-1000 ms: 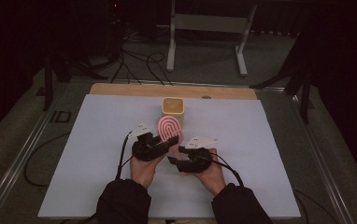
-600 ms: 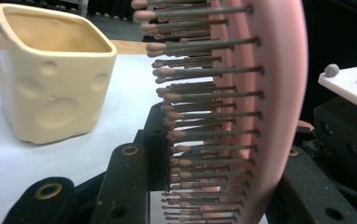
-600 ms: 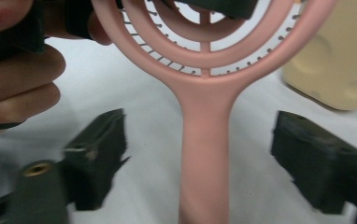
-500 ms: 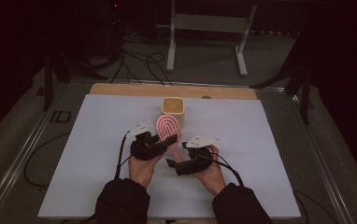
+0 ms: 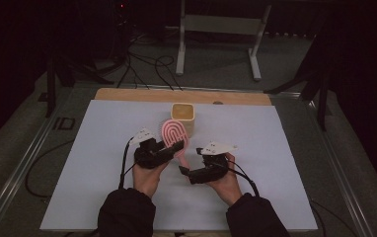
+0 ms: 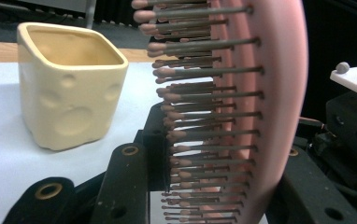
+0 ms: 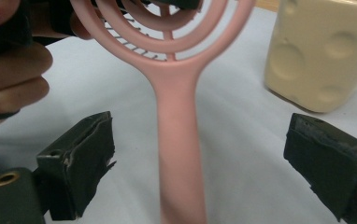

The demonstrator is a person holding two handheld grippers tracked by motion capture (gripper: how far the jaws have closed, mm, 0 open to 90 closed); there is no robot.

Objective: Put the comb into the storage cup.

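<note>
In the high view the right gripper (image 5: 186, 169) sits nearest, at about 5 o'clock from the table's middle. Its jaws have just been opening and now stand wide, either side of the pink hairbrush (image 5: 174, 137) handle (image 7: 179, 154) without touching it. At its 10 o'clock the left gripper (image 5: 175, 147) is clamped tight on the brush head, bristles (image 6: 200, 116) standing sideways between its jaws. Just beyond the brush, at 12 o'clock, a cream square cup (image 5: 183, 114) stands upright on the white table (image 5: 285, 163)
</note>
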